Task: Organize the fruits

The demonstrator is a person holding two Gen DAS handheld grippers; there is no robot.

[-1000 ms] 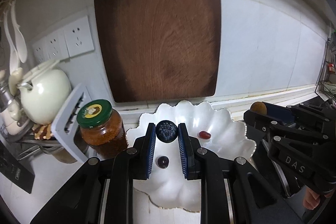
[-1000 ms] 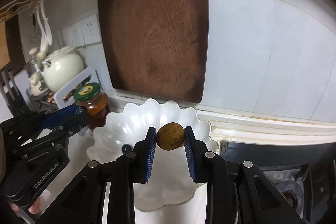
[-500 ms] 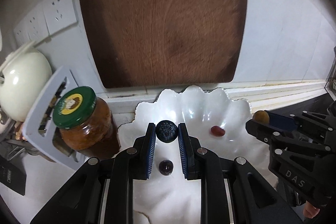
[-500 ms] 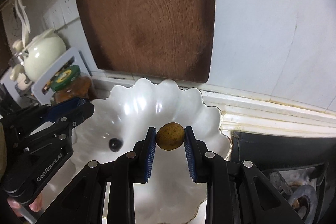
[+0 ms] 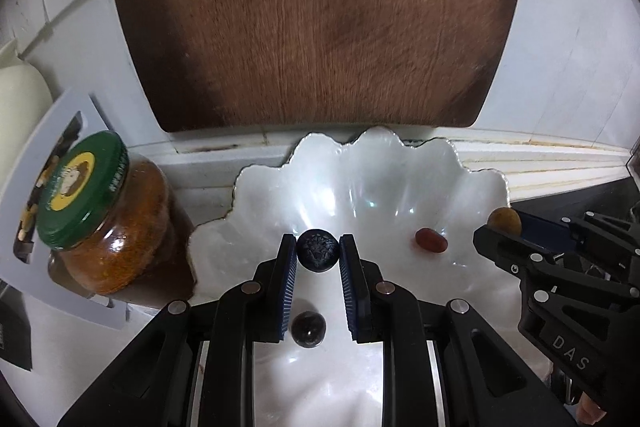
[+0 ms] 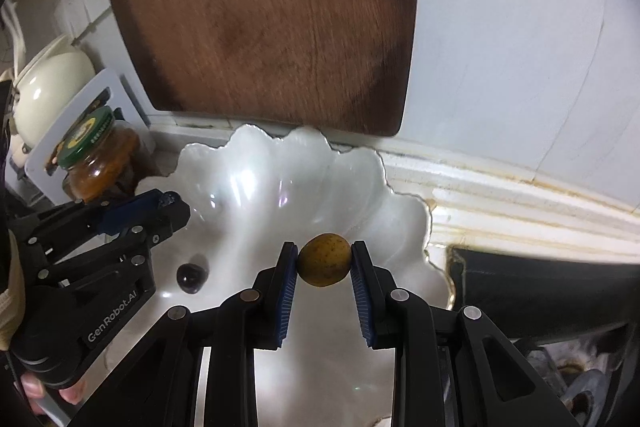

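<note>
Left wrist cam first: my left gripper is clamped on a small dark, almost black round fruit, pinched right at the tips of the blue pads and hanging over the white scalloped dish. In the dish I can see a dark grape lying between my fingers lower in the view, and a red grape off to the right. My right gripper pokes in from the right with something yellow-brown at its tip. A jar with a green lid stands just left of the dish, and a big wooden cutting board leans on the wall behind.

Right wrist cam: my right gripper is squeezing a yellow-brown speckled fruit, can't tell exactly what kind, above the right part of the same dish. The dark grape lies in the dish to the left, near my left gripper. The jar and a cream teapot are behind it.
</note>
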